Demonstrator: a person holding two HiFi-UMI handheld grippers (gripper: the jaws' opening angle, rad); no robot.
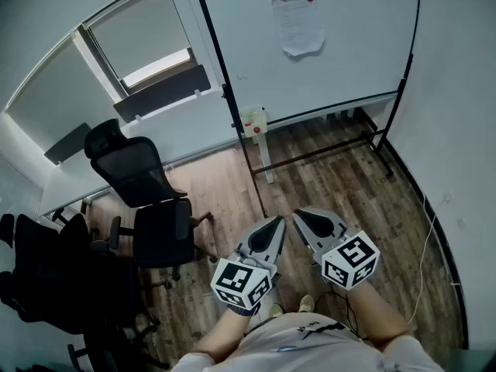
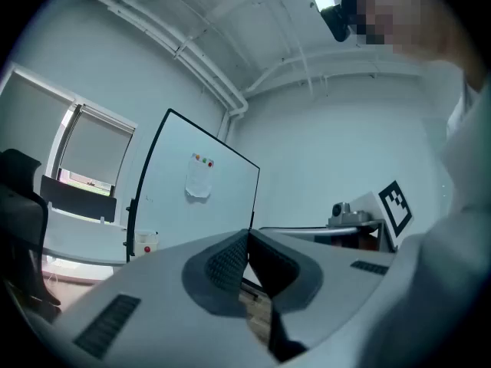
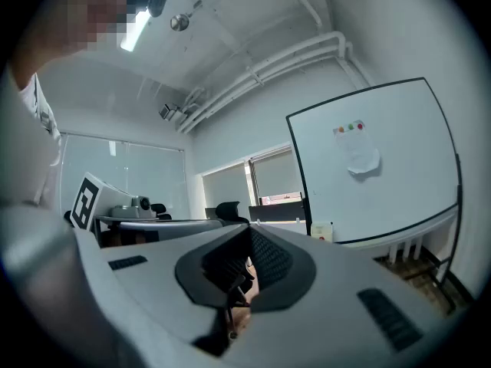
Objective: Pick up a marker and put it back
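I cannot make out a marker in any view. The whiteboard stands on its wheeled frame ahead of me, with a sheet of paper pinned by coloured magnets. A small white box with a red dot hangs on the board's left post. My left gripper and right gripper are held side by side low in front of my body, well short of the board. Both are shut with nothing between the jaws. The left gripper and the right gripper show their pads meeting at the tips.
Black office chairs stand to the left on the wooden floor, with more dark chairs at the far left. A long white desk runs under the windows. The whiteboard's floor bars lie ahead, and a white cable trails at the right wall.
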